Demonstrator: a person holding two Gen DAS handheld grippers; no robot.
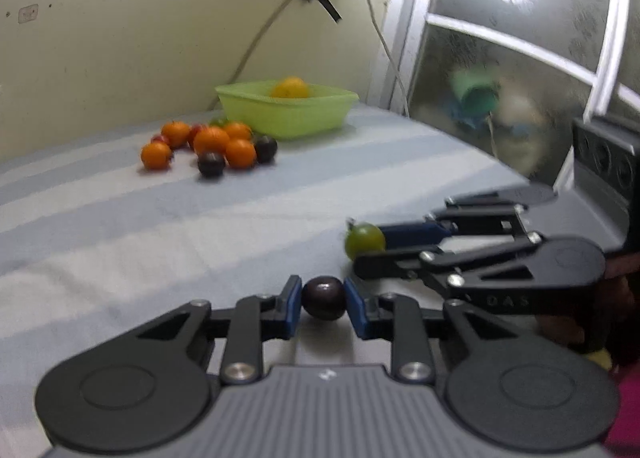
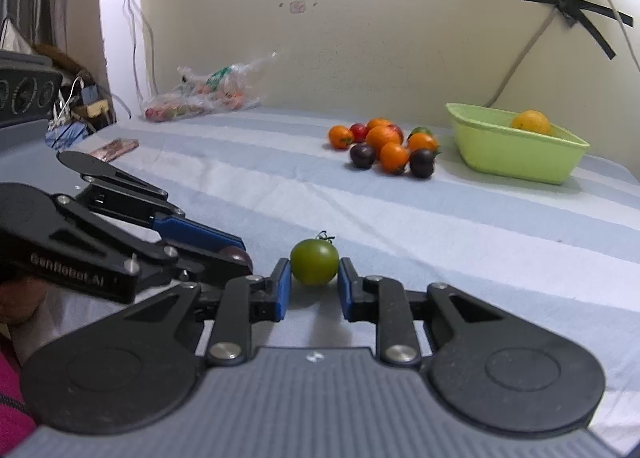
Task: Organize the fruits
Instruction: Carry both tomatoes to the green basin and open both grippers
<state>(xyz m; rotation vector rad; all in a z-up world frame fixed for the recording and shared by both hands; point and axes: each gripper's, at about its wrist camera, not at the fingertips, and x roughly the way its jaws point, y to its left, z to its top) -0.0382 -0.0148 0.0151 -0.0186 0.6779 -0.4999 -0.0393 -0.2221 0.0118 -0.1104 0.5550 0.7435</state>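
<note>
Nearest the left wrist camera, the left gripper [image 1: 323, 300] clamps a dark plum [image 1: 323, 297] between its blue pads. Just right of it, the right gripper [image 2: 313, 278] grips a green tomato [image 2: 314, 261]. Far across the striped cloth [image 2: 460, 226], a fruit pile [image 2: 386, 146] lies left of the green basin [image 2: 516, 154], which holds one yellow fruit [image 2: 531, 122].

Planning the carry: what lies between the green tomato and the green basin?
In the right wrist view, only bare striped cloth separates green tomato from green basin.
</note>
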